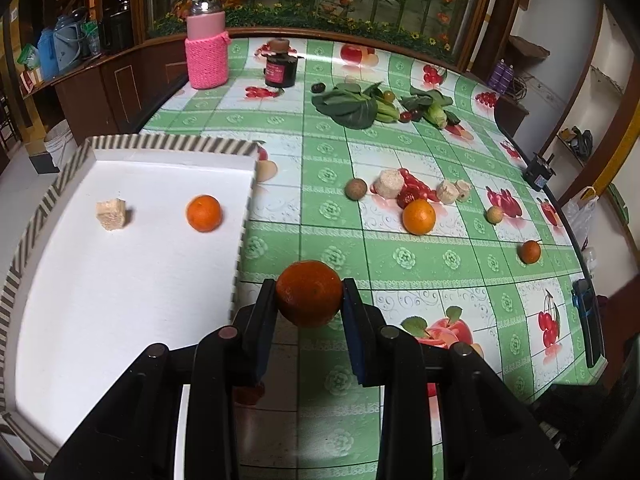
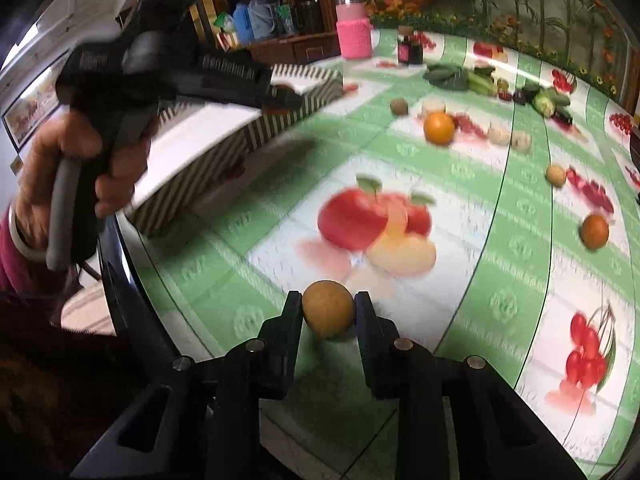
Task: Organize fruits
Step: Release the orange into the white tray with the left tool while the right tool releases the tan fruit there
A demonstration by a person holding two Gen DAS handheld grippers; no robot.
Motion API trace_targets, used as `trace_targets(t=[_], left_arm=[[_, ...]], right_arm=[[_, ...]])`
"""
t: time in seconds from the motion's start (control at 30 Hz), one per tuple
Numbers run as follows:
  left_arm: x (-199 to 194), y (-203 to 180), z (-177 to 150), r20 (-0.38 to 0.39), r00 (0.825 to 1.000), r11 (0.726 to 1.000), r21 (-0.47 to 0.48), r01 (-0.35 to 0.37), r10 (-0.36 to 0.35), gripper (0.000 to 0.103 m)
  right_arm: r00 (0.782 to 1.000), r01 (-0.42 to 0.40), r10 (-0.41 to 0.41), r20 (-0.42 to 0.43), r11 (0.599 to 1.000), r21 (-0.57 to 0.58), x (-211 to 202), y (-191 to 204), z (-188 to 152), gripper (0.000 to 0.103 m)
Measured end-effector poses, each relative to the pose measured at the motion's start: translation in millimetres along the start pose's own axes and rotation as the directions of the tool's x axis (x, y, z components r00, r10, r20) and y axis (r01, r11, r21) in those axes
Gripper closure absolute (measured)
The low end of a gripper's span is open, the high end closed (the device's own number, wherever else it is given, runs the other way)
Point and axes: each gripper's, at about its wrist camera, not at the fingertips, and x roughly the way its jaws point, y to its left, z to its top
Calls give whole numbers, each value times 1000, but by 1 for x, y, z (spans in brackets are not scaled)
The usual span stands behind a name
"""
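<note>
My left gripper (image 1: 309, 294) is shut on a dark orange tangerine (image 1: 309, 293) and holds it above the table, just right of the white tray (image 1: 132, 280) with the striped rim. The tray holds an orange (image 1: 204, 213) and a pale cut chunk (image 1: 111, 213). My right gripper (image 2: 328, 309) is shut on a small tan round fruit (image 2: 328, 312) above the tablecloth near the table's front edge. The left gripper also shows in the right wrist view (image 2: 280, 98), over the tray (image 2: 208, 128). Loose on the table lie another orange (image 1: 419, 216), small brown fruits (image 1: 355, 189) (image 1: 529, 251) and pale chunks (image 1: 390, 184).
Leafy greens (image 1: 352, 106) and small dark fruits lie at the table's far side. A pink knitted jar (image 1: 207, 46) and a dark jar (image 1: 281, 64) stand at the back. A dark phone-like object (image 1: 588, 320) lies at the right table edge.
</note>
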Motion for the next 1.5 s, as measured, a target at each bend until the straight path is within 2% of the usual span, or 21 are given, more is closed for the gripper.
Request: trace_targets(t=[0.17,0.27,0.43,0.67,0.93,1.1,1.33,1.4,1.47,1.5], left_arm=[[-12,19,7,30,998,999,12,-52,52,74],[-16,37,12,35,996,996,4,-86,86,74],[-18,71,19,40,987,988,-15,-153,153,74],[-2,117,24,-15,986,984,-71,-164,163,74],[19,143,21,-81,984,980,-112,-166,157,74],[27,148,20,-99,981,977,-117,-181,170,74],[32,151,17,-110,971,968,-117,-223,210,72],[31,153,16,-105,971,966,-124,-228,215,64],[26,153,16,-85,969,962,-128,-240,230,41],[24,152,16,-73,968,961,-127,-247,239,37]], right_arm=[[993,-60,57,99,998,22,0,4,43,76],[986,-115,113,121,993,14,12,12,72,76],[982,-146,150,116,989,-38,36,32,113,76],[983,-166,174,62,980,-113,81,61,157,76],[984,-177,176,-22,971,-158,139,84,185,76],[984,-175,166,-69,971,-162,164,86,186,76],[986,-161,149,-80,971,-178,173,91,185,73],[989,-145,135,-67,972,-187,171,91,185,59],[992,-121,115,-41,976,-183,163,88,184,46],[993,-119,116,-28,976,-180,158,87,183,45]])
